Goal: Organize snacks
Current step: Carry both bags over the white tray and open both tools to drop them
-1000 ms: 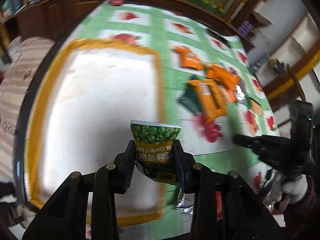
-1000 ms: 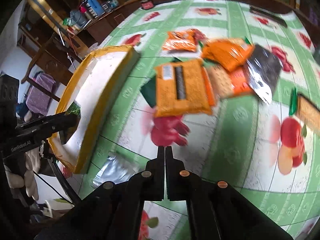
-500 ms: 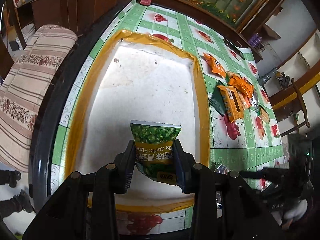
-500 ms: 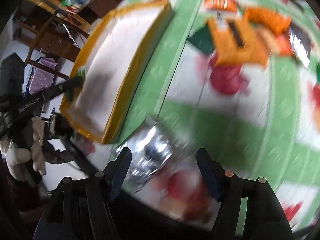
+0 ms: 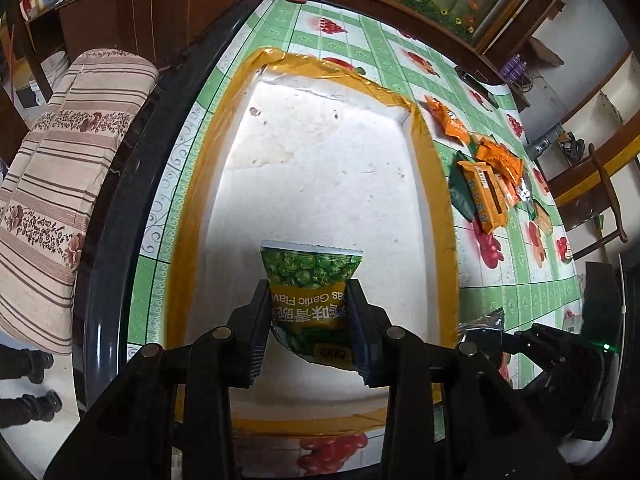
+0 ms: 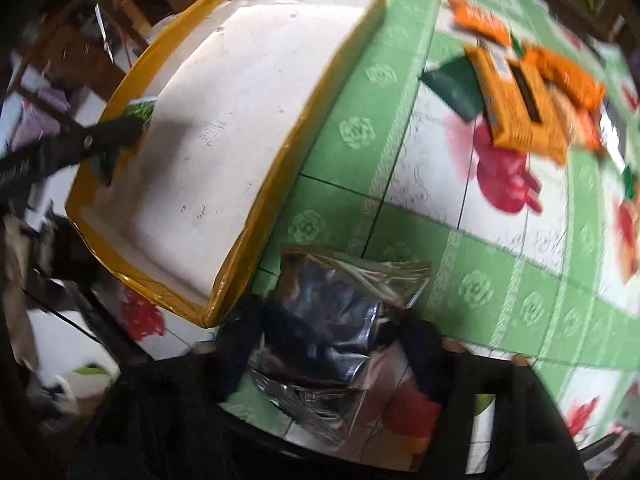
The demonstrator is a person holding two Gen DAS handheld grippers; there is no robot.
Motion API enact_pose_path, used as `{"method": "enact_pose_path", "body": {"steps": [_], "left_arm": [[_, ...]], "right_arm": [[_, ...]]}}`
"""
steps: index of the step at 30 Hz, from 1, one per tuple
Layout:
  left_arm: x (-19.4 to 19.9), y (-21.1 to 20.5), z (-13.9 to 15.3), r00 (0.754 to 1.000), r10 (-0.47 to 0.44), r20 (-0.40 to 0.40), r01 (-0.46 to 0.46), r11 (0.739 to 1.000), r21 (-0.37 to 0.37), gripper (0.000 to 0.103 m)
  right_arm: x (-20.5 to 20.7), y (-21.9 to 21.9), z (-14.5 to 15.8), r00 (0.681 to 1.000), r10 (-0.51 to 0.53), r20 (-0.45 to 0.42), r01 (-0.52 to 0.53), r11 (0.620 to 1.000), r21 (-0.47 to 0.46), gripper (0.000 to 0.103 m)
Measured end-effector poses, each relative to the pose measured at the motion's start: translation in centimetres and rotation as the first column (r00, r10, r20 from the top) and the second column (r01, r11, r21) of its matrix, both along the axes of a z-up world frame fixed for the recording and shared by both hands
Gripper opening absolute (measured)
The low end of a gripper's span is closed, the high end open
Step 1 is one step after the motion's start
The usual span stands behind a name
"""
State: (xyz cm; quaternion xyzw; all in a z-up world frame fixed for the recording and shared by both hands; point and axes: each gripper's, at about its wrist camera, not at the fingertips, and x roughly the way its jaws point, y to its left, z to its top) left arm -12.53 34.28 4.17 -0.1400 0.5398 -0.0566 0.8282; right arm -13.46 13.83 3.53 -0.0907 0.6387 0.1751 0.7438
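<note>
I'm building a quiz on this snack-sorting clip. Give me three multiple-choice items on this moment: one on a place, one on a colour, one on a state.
1. Where is the silver packet?
A. In the tray
B. On the table, by the tray's near corner
C. On the orange pile

2. What colour is the tray's rim?
A. Yellow
B. Blue
C. Black

3. What is the left gripper doing?
A. Open and empty
B. Gripping an orange packet
C. Gripping a green pea packet

Answers:
1. B: the silver packet lies on the tablecloth beside the tray corner, between the right gripper fingers, which have just been closing around it.
2. A: yellow tape runs along all of the white tray's edges.
3. C: both fingers press the pea packet above the tray.
</note>
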Motion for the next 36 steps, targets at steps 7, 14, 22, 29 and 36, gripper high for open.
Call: {"method": "enact_pose_path", "body": {"steps": [7,14,22,29,36], "left_arm": [[0.2,1.2,-0.2,1.0,0.011,-0.003,-0.011,1.0,0.005,0.034],[0.4,2.1,-1.1,0.997,0.048,-0.055,-0.048,0.999,0.007,0.034],[-0.9,4.7,0.8,0.993,0.114,-0.039,-0.117,0.989,-0.095,0.039],[-0.9,4.7,3.4,0.993,0.117,0.03,-0.11,0.979,-0.173,0.04],[1.7,-1.7,4.0,0.998,-0.044,0.055,0.054,0.976,-0.209,0.044]], "right_arm": [[0.2,-3.9,3.1,0.993,-0.109,0.036,0.106,0.992,0.069,0.054],[2.2,2.2,6.5,0.996,0.011,0.087,-0.032,0.97,0.242,0.054],[4.1,9.5,3.7,0.989,0.129,0.075,-0.143,0.965,0.219,0.055],[3.7,6.1,5.3,0.992,0.05,0.112,-0.078,0.961,0.264,0.06],[4.7,-5.3,5.3,0.959,-0.245,0.139,0.203,0.943,0.263,0.06]]}}
